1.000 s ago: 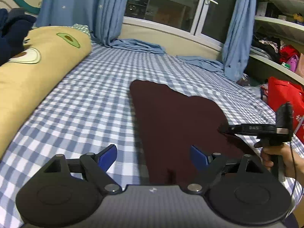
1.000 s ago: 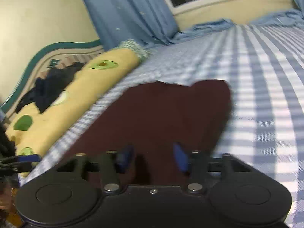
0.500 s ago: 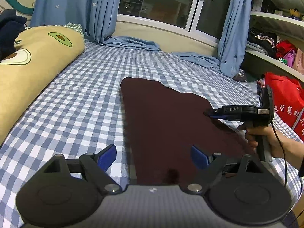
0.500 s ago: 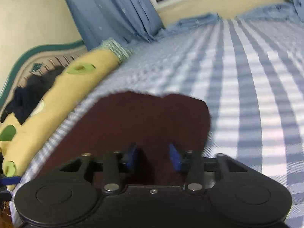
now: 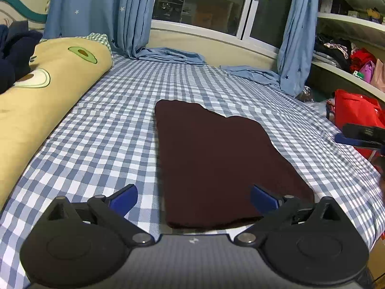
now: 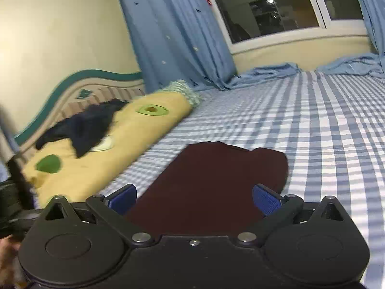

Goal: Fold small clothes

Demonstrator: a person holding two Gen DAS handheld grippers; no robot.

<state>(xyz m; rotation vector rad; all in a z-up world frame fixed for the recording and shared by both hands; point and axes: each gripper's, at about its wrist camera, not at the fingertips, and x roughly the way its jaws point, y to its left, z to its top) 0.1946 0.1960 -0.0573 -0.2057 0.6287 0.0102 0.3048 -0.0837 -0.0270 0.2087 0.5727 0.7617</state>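
Checked blue bedsheet (image 5: 108, 144) with a dark maroon garment (image 5: 216, 159) lying flat on it.
Yellow avocado-print bolster (image 5: 43, 91) lies along the left; the left gripper (image 5: 193, 198) hovers released over the garment's near edge, and the right gripper (image 6: 195, 198) is spread wide above it, holding nothing.

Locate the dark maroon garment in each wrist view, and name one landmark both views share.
Left wrist view: the dark maroon garment lies flat on the checked bedsheet, center to right, reaching down behind the gripper's right finger.
Right wrist view: the garment sits lower center, running down between the open jaws.
Shared landmark: the yellow avocado-print bolster, at the left in both views.
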